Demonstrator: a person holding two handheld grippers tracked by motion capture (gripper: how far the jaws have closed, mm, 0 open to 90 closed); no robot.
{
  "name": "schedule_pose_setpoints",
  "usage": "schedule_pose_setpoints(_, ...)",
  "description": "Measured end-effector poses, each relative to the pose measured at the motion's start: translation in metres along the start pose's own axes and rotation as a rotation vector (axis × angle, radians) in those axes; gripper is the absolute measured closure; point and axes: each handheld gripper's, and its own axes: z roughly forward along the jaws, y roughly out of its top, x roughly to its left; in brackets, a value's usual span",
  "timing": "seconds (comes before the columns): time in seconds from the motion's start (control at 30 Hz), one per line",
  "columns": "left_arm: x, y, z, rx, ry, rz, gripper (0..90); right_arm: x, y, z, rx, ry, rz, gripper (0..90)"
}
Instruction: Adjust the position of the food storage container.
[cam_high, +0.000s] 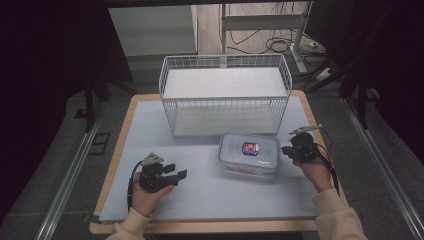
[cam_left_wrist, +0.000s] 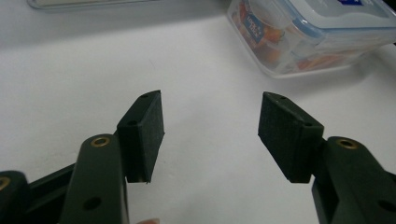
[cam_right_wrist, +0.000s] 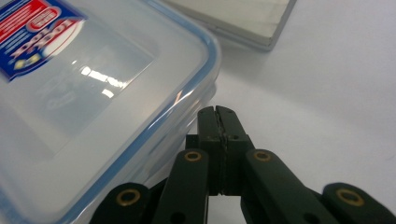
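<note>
While the high view places the lidded box (cam_high: 249, 155) before the wire basket (cam_high: 225, 95) on the pale table (cam_high: 210, 195), gripper views show the left gripper (cam_left_wrist: 210, 126) spread, the right gripper (cam_right_wrist: 218, 116) closed empty beside the box.

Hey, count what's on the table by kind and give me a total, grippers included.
Clear lidded food container: 1
White wire basket: 1
Handheld grippers: 2, the left gripper and the right gripper
Total: 4
</note>
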Motion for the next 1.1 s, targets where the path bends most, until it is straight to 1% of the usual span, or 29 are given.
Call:
schedule_pose_setpoints(0.07, 0.0, 0.0, 0.0, 0.003, 0.005, 0.002, 40.0, -0.001, 0.003, 0.003, 0.01, -0.006, 0.0, 90.0)
schedule_pose_setpoints(0.17, 0.001, -0.001, 0.001, 0.002, 0.008, 0.003, 40.0, -0.001, 0.006, 0.011, 0.039, -0.033, -0.015, 90.0)
schedule_pose_setpoints(0.4, 0.001, -0.001, 0.002, 0.015, 0.01, 0.007, 40.1, 0.005, 0.01, 0.02, 0.042, -0.016, -0.044, 90.0)
schedule_pose_setpoints(0.5, 0.002, -0.001, 0.001, 0.011, 0.009, 0.006, 40.1, 0.01, 0.014, 0.024, 0.037, 0.009, -0.061, 90.0)
schedule_pose_setpoints(0.63, 0.005, -0.001, 0.0, 0.008, 0.013, -0.005, 40.2, 0.022, 0.023, 0.032, 0.016, 0.041, -0.09, 90.0)
schedule_pose_setpoints(0.8, 0.008, -0.002, -0.002, 0.0, 0.016, -0.015, 40.3, 0.037, 0.032, 0.042, 0.001, 0.056, -0.129, 90.0)
schedule_pose_setpoints(0.93, 0.011, -0.002, -0.004, -0.001, 0.021, -0.022, 40.4, 0.051, 0.038, 0.049, -0.01, 0.08, -0.152, 90.0)
schedule_pose_setpoints(1.0, 0.012, -0.002, -0.004, -0.006, 0.023, -0.025, 40.4, 0.056, 0.039, 0.05, -0.014, 0.09, -0.161, 90.0)
schedule_pose_setpoints(1.07, 0.013, -0.002, -0.004, -0.005, 0.022, -0.027, 40.3, 0.058, 0.039, 0.05, -0.023, 0.087, -0.166, 90.0)
schedule_pose_setpoints(1.1, 0.013, -0.002, -0.004, -0.005, 0.022, -0.026, 40.3, 0.057, 0.039, 0.047, -0.034, 0.096, -0.149, 90.0)
